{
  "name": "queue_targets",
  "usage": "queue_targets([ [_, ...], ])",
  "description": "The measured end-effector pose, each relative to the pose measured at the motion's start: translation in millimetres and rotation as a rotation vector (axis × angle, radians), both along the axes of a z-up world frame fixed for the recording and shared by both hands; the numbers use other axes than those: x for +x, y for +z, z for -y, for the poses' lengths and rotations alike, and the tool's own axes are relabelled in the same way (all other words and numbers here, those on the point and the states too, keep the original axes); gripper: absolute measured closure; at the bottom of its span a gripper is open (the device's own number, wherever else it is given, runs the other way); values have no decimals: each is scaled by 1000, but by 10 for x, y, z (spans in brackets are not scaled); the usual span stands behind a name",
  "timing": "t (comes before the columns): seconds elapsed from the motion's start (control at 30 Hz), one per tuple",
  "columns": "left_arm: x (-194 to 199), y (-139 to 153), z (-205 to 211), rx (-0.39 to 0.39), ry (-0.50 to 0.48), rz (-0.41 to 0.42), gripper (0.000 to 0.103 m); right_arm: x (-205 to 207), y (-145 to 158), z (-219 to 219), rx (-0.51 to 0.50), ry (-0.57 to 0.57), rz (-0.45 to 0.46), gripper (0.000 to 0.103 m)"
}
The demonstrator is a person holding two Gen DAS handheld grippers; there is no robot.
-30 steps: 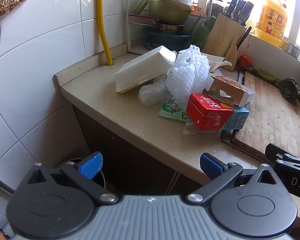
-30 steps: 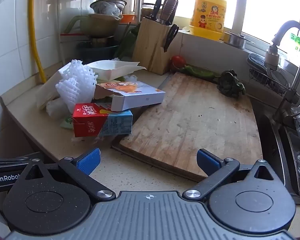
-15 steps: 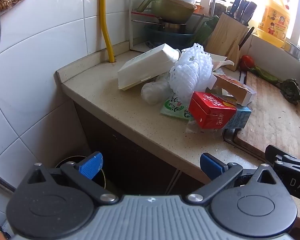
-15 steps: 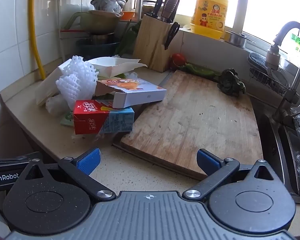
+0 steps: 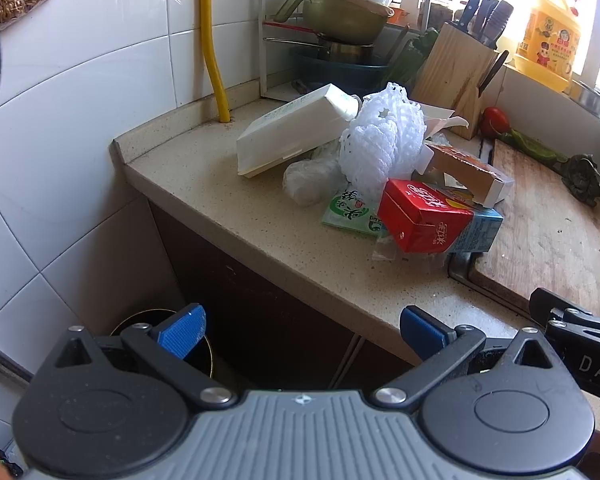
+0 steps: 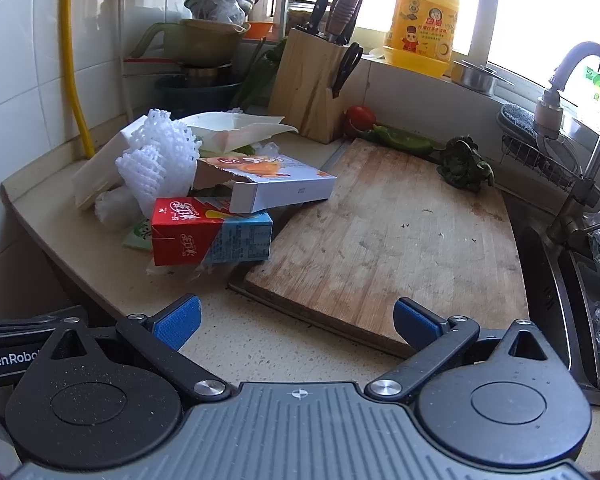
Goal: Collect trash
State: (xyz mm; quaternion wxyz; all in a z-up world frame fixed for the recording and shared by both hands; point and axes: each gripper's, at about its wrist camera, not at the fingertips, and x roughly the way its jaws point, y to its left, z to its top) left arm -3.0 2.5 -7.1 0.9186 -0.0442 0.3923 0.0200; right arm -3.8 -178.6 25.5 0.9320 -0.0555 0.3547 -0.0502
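We hold both tools short of the counter edge. Our left gripper (image 5: 302, 330) has its blue-padded jaws spread wide and empty, hanging over the dark cabinet front below the countertop (image 5: 204, 184), with a round dark bin (image 5: 140, 320) just beside its left finger. Our right gripper (image 6: 296, 318) is likewise spread wide and holds nothing, its pads over the near edge of the wooden cutting board (image 6: 400, 240).

The trash sits in one heap on the countertop, just left of the cutting board. Nearest us lies a red and blue drink carton (image 6: 210, 230) on its side, with a clear wrapper (image 5: 386, 246) under it. A flat white box with an orange print (image 6: 268, 182) rests on top of the carton and reaches over the board's left edge. Behind the carton are a white foam fruit net (image 5: 382, 142), a knotted clear plastic bag (image 5: 308, 178) and a green sachet (image 5: 350, 212). A long white box (image 5: 294, 132) leans tilted on the far side of the heap.

Beyond the board stand a wooden knife block (image 6: 312, 84) and a yellow detergent jug (image 6: 420, 24); a tomato (image 6: 360, 116) lies at the board's far corner.
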Motion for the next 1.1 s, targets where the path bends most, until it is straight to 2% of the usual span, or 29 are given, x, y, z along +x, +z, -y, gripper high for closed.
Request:
queue_targets([
  [1.1, -27, 6, 54, 20, -14, 1, 0, -51, -9, 57, 14, -6, -2, 0],
])
